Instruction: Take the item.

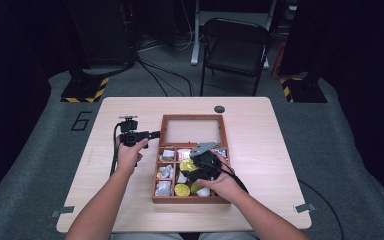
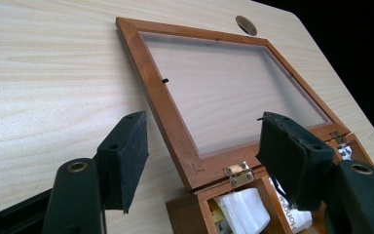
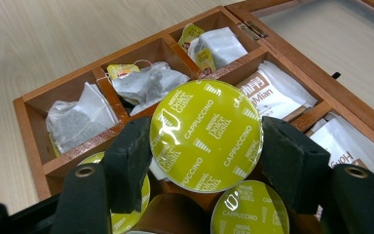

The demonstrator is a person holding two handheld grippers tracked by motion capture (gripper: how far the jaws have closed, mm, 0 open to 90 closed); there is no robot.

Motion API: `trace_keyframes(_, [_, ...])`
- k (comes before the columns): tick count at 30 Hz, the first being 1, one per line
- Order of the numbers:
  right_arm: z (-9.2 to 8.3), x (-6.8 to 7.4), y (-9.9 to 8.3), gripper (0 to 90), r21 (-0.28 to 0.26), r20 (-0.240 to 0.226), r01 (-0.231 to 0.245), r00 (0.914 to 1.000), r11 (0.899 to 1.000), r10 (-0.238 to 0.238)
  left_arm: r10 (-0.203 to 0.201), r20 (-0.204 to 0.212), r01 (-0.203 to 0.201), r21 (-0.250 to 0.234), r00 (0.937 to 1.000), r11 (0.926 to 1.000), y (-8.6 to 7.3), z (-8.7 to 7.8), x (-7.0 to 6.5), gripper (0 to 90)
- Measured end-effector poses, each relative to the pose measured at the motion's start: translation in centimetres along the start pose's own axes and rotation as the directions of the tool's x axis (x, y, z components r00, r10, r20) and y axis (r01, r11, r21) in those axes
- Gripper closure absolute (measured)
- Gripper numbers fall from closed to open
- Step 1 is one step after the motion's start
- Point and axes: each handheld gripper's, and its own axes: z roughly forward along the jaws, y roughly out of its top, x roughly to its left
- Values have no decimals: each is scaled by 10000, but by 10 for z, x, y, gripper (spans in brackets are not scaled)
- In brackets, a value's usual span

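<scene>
Bottom centre of the right gripper view: right gripper (image 3: 205, 146) w/ both black jaws pressed on the rim of a round yellow-green foil-topped capsule marked "CAPPUCCINO" (image 3: 205, 135), held over the box's near compartments. Just below it, 2 more yellow-green capsules (image 3: 250, 212) sit in the box. High view, lower centre: right hand (image 1: 223, 182) over the brown wooden compartment box (image 1: 158, 172), approx mid-frame on the pale wood table (image 1: 265, 135). Further up the right gripper view, upper-left cells hold grey mesh tea bags (image 3: 148, 83); white paper sachets (image 3: 277, 92) at right. Left of box in high view, left hand (image 1: 130, 155) holds left gripper (image 1: 155, 134), jaws spread wide, nothing btwn them, pointing at the box's glass-paned wooden lid (image 1: 193, 130), which lies flat open on the table beyond the compartments. Top centre of the left gripper view: small dark round hole in the table (image 2: 246, 24). Far top of high view: dark folding chair (image 1: 236, 47) on grey floor.
</scene>
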Motion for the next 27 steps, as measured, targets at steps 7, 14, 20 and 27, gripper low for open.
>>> trace_keyframes(7, [-7, -4, 4, 369, 7, -9, 9, 10000, 10000, -9, -152, -30, 152, -121, 9999, 9998, 0, -1, 0, 349])
trace_keyframes(14, [-20, -17, 2, 369, -187, 190, -395, 9990, 9990, 398, -93, -21, 93, -131, 10000, 9999, 1, -1, 1, 349])
trace_keyframes(20, [-39, -31, 1, 369, -337, 567, -652, 9961, 9973, 670, -272, -57, 271, -187, 9996, 9995, 1, -1, 0, 350])
trace_keyframes(27, [-63, -57, -9, 369, -588, 1214, -1079, 9860, 9924, 1144, -175, -87, 173, -186, 9998, 9997, 1, -2, 3, 350])
